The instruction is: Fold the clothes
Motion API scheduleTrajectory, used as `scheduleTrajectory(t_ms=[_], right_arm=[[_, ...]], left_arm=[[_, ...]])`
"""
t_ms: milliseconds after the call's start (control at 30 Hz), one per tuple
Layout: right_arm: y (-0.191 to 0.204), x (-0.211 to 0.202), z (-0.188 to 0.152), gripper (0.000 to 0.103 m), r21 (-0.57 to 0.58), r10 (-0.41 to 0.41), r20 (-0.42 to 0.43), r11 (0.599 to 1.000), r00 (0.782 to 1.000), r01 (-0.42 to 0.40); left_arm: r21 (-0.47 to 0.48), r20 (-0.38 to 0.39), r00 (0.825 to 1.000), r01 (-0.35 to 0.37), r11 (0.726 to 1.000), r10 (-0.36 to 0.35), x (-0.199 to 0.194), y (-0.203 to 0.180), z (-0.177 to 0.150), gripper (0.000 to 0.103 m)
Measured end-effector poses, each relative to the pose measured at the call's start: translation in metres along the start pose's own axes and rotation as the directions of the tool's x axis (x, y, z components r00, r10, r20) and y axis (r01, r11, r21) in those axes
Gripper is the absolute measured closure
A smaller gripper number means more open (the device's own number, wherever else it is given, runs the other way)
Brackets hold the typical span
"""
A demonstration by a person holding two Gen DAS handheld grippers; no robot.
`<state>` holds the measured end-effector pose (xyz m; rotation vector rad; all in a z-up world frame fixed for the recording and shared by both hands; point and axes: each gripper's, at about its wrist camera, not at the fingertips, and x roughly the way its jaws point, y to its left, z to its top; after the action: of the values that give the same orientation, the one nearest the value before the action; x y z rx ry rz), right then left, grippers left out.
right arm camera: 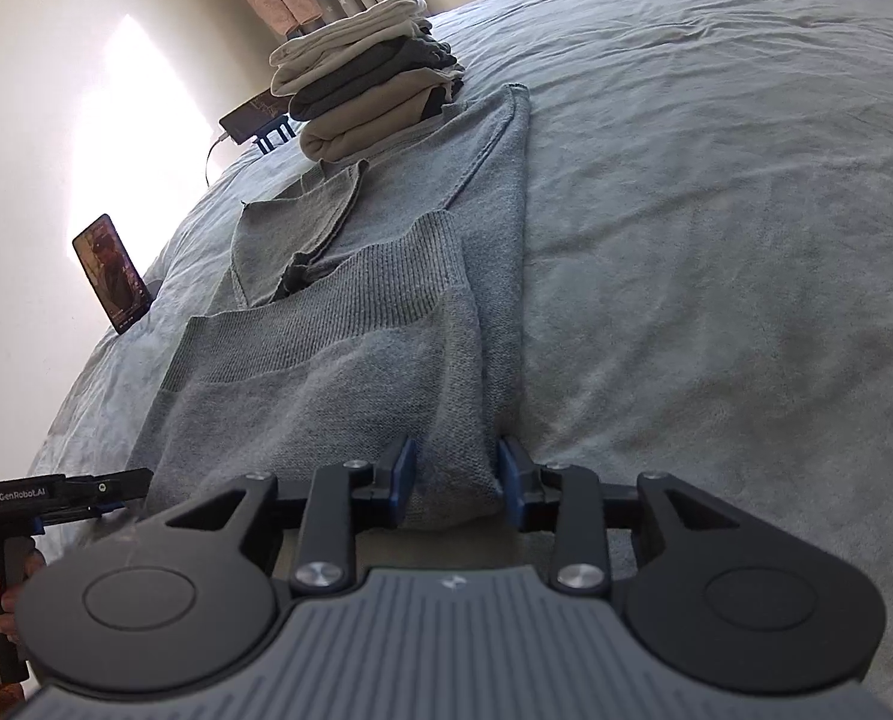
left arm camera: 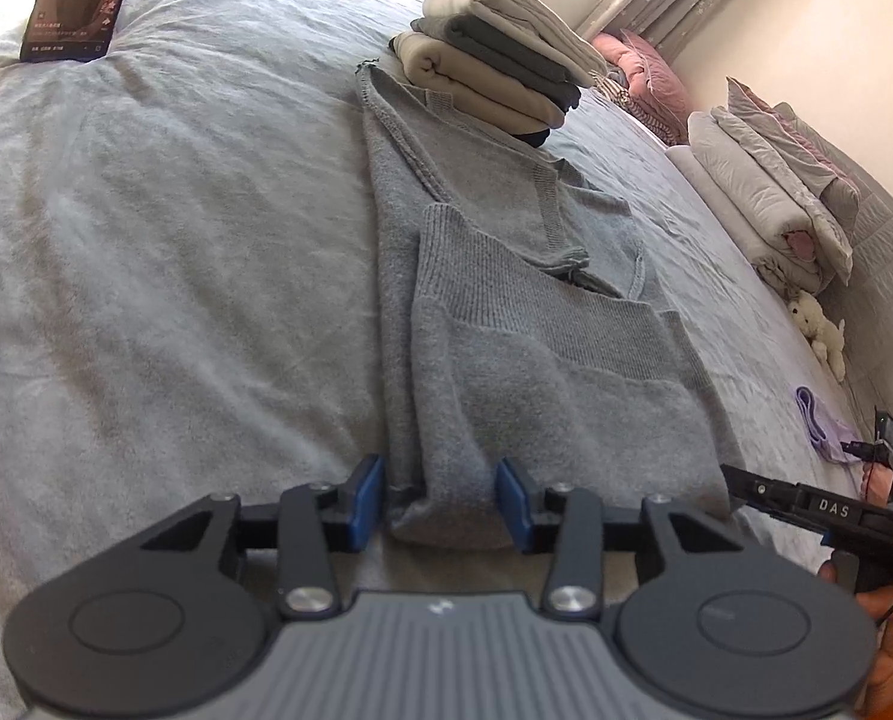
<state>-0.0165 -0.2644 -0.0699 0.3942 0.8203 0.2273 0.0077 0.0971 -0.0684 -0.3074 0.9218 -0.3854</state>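
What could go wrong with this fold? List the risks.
1. Both tongs, left and right, straddle the sweater's near edge with gaps beside the pads; a lift could slip or catch only some layers.
2. Carried forward, the fold could bump the stack resting on the sweater's far end.

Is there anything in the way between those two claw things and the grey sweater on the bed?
Nothing visible. The left gripper and the right gripper each already straddle a near corner of the grey sweater, its near edge lying between their blue pads. Only bedsheet surrounds it; the folded stack sits at its far end.
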Motion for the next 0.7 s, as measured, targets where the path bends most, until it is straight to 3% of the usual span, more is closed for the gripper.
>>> scheduleTrajectory(t_ms=[100, 167, 300, 533, 700], right_arm=[[0.001, 0.003, 0.001, 0.082, 0.000, -0.003, 0.000, 1.000, 1.000, 0.003], [-0.001, 0.001, 0.003, 0.085, 0.024, 0.006, 0.000, 1.000, 1.000, -0.006], [-0.006, -0.014, 0.007, 0.087, 0.084, 0.042, 0.005, 0.996, 0.999, -0.043], [-0.009, -0.043, 0.007, 0.088, 0.069, 0.096, -0.040, 0.993, 0.995, -0.093], [-0.002, -0.068, -0.003, 0.087, 0.010, 0.114, -0.072, 0.993, 0.991, -0.114]], left_arm=[[0.015, 0.012, 1.000, -0.027, 1.000, 0.027, 0.004, -0.010, -0.002, 0.085], [-0.024, 0.021, 1.000, -0.023, 0.999, 0.023, 0.002, -0.008, -0.003, 0.090], [-0.105, 0.021, 1.000, 0.011, 0.994, -0.009, -0.014, 0.001, -0.004, 0.092], [-0.160, -0.018, 0.998, 0.056, 0.985, -0.060, -0.043, 0.007, -0.017, 0.092], [-0.067, -0.067, 0.993, 0.092, 0.994, -0.096, -0.067, 0.000, -0.036, 0.091]])
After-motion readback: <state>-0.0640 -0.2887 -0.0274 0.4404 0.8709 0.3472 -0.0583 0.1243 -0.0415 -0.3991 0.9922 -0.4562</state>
